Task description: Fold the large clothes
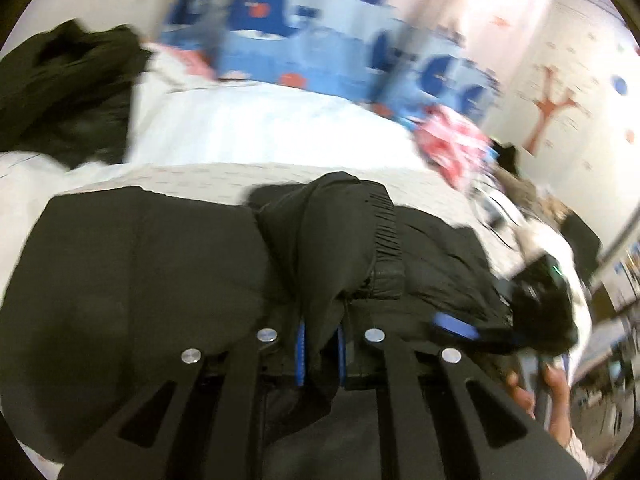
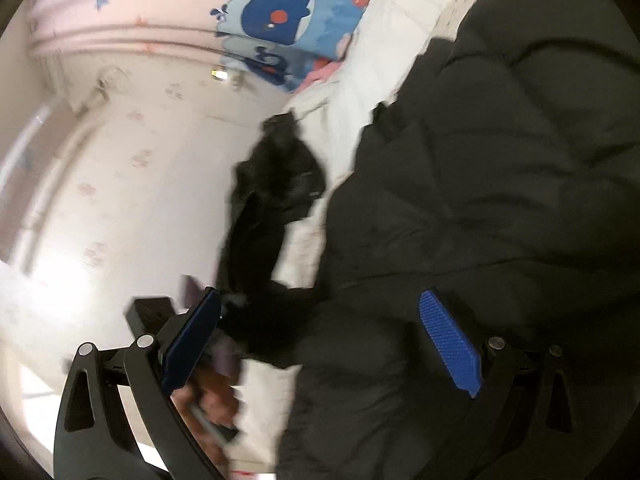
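Observation:
A large black padded jacket (image 1: 132, 264) lies spread on the white bed (image 1: 260, 132). My left gripper (image 1: 320, 354) is shut on a fold of the jacket's black fabric, next to its elastic cuff (image 1: 384, 232). My right gripper shows in the left wrist view (image 1: 460, 326) at the jacket's right edge. In the right wrist view the right gripper (image 2: 320, 340) is open, its blue pads (image 2: 448, 344) wide apart over the jacket (image 2: 500, 160), holding nothing. The view is tilted and blurred.
A second black garment (image 1: 60, 92) lies bunched at the bed's far left and shows in the right wrist view (image 2: 276, 176). A blue whale-print quilt (image 1: 312, 48) and a red-patterned cloth (image 1: 452, 144) lie at the head. Walls stand behind.

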Available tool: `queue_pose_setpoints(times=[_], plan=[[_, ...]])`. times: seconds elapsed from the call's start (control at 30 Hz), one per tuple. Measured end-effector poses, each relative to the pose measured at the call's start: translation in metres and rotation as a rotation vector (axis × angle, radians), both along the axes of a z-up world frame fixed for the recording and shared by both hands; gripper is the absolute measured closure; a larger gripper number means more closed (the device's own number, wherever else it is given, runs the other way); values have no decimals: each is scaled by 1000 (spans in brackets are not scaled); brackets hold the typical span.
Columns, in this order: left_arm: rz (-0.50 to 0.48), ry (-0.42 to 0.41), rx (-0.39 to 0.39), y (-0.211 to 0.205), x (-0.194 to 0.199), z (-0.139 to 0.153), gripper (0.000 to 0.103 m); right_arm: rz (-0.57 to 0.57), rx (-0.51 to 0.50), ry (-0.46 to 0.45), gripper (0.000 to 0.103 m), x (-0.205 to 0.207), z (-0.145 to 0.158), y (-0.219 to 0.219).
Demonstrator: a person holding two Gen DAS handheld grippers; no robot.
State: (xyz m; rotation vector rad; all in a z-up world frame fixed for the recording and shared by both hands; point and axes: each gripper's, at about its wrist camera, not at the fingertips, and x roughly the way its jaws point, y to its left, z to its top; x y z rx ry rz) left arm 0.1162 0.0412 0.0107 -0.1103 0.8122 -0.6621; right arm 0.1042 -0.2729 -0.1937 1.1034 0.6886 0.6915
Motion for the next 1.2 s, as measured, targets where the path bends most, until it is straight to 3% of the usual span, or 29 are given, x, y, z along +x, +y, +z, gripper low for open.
queue_pose_setpoints(times=[0.13, 0.4, 0.43, 0.47, 0.53, 0.63, 0.7, 0.8, 0.87, 1.0, 1.1, 1.2], plan=[[-92, -13, 32, -47, -29, -13, 91, 55, 116, -16, 7, 4, 0, 5], [-245, -14, 27, -90, -71, -30, 91, 91, 181, -33, 7, 8, -8, 9], [-250, -21, 40, -91, -73, -31, 91, 83, 169, -48, 17, 7, -7, 10], [-251, -25, 54, -91, -76, -32, 91, 76, 141, -71, 27, 6, -4, 10], [-230, -22, 59, -85, -77, -32, 90, 73, 71, -64, 73, 7, -1, 14], [-220, 3, 41, -68, -81, -28, 76, 44, -11, -56, 89, 7, -1, 17], [-194, -11, 50, -51, -91, -24, 50, -7, -165, -68, 91, 5, 10, 20], [-142, -24, 41, -18, -99, -15, 49, -61, -427, -146, 93, -4, 44, 36], [-77, -30, -7, 16, -99, 1, 49, -73, -541, -232, 93, -12, 74, 48], [93, -72, -72, 74, -87, 34, 34, -94, -670, -322, 93, -3, 137, 59], [187, -102, -137, 107, -73, 53, 30, -140, -816, -402, 93, 4, 203, 53], [247, -106, -167, 119, -57, 53, 29, -195, -907, -408, 93, -1, 236, 30]])
